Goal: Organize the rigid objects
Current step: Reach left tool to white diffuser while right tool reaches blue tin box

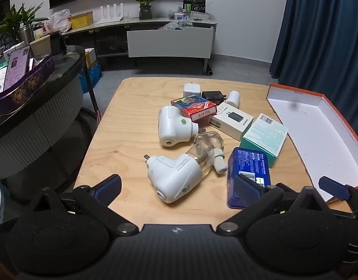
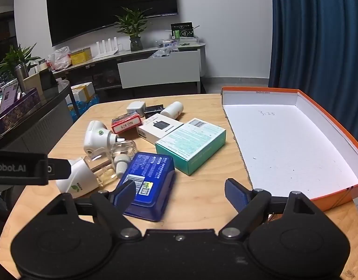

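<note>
A pile of small items lies on the wooden table: two white plug-in diffusers with clear bottles, a blue box, a teal box, a white charger box and a red card box. My left gripper hovers open above the near diffuser and the blue box's end. My right gripper is open too, its left finger over the blue box, its right finger by the orange box lid. Neither holds anything.
The orange lid has a white, bare inside and sits at the table's right. A white cube plug, a black adapter and a white cylinder lie behind the pile. A dark cluttered counter stands left.
</note>
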`<move>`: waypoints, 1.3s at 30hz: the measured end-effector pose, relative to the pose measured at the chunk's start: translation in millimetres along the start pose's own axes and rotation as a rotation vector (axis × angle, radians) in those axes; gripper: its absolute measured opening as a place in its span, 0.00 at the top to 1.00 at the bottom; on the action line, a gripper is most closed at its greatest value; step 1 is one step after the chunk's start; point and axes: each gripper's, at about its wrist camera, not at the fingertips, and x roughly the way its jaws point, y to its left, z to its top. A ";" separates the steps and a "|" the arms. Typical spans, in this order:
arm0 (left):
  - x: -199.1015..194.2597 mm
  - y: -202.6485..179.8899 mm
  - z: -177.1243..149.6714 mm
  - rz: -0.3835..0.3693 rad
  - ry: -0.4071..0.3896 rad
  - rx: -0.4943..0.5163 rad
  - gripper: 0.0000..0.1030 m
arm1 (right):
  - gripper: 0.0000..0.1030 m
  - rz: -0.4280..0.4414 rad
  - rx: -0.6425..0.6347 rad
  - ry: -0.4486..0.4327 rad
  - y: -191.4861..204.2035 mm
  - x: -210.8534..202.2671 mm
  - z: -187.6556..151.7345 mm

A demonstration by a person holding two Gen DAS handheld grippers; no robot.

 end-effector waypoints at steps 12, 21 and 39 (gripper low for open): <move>8.5 6.8 -1.4 -0.002 -0.001 0.000 0.00 | 0.04 0.024 -0.005 0.025 10.6 13.1 -0.7; 14.4 8.1 -0.4 0.008 0.003 0.005 0.00 | 0.04 0.032 -0.007 0.043 15.3 14.3 -0.2; 28.8 17.8 -3.5 0.017 0.018 -0.004 0.00 | 0.04 0.043 0.032 0.100 15.1 31.5 -4.9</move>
